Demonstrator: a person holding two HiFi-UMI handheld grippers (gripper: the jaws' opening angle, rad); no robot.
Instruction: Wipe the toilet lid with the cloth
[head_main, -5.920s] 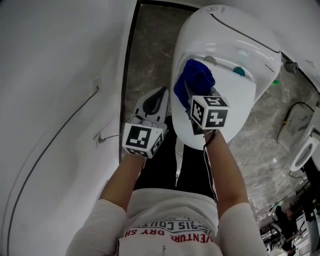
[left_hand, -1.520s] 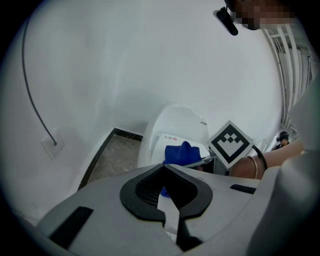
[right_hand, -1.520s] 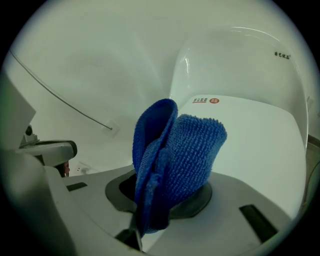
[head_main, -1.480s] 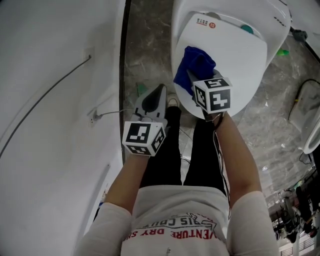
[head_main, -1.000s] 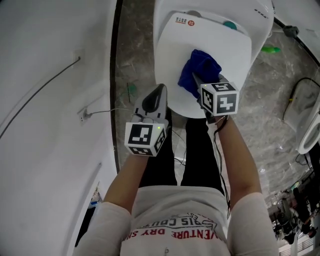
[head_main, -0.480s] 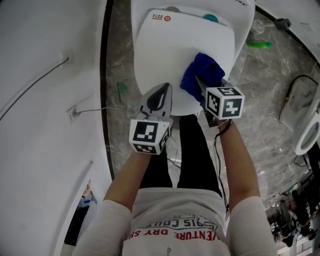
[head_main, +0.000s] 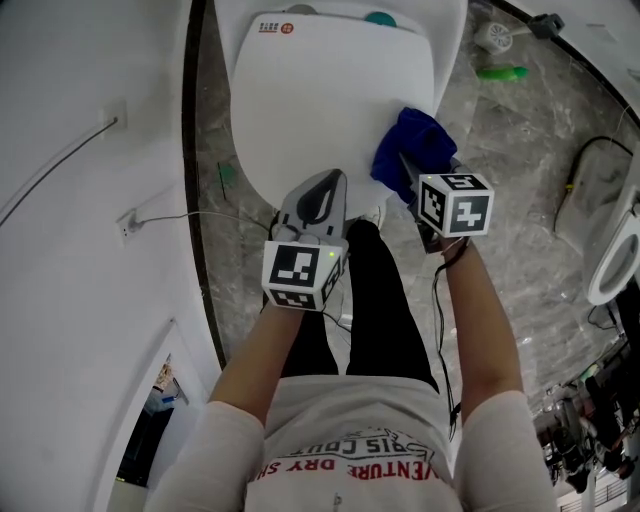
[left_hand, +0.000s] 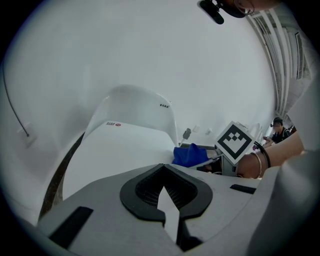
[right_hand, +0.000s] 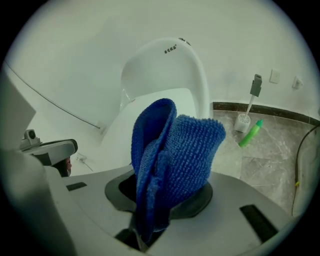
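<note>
Since the earlier frames the cloth (head_main: 412, 150) has travelled across the toilet lid (head_main: 320, 100), from its left-middle part over to its right front edge, where it now hangs partly past the rim and over the marble floor (head_main: 520, 190). Holding it is the right gripper (head_main: 410, 175), whose jaws are clenched on a bunched fold of the blue cloth (right_hand: 170, 165), which stands up thick between them in the right gripper view. Meanwhile the left gripper (head_main: 322, 195) has come in over the lid's front edge; its jaws are pressed together with nothing between them, and it takes no part in the wiping. As a judgement, one sweep across the front half of the lid looks finished, since the cloth has reached the far rim. What seems left is the rear part near the hinge, around the small red label (head_main: 270, 27), and perhaps the left margin. No dirt or wet streak shows on the white surface, so how clean it is cannot be told.
</note>
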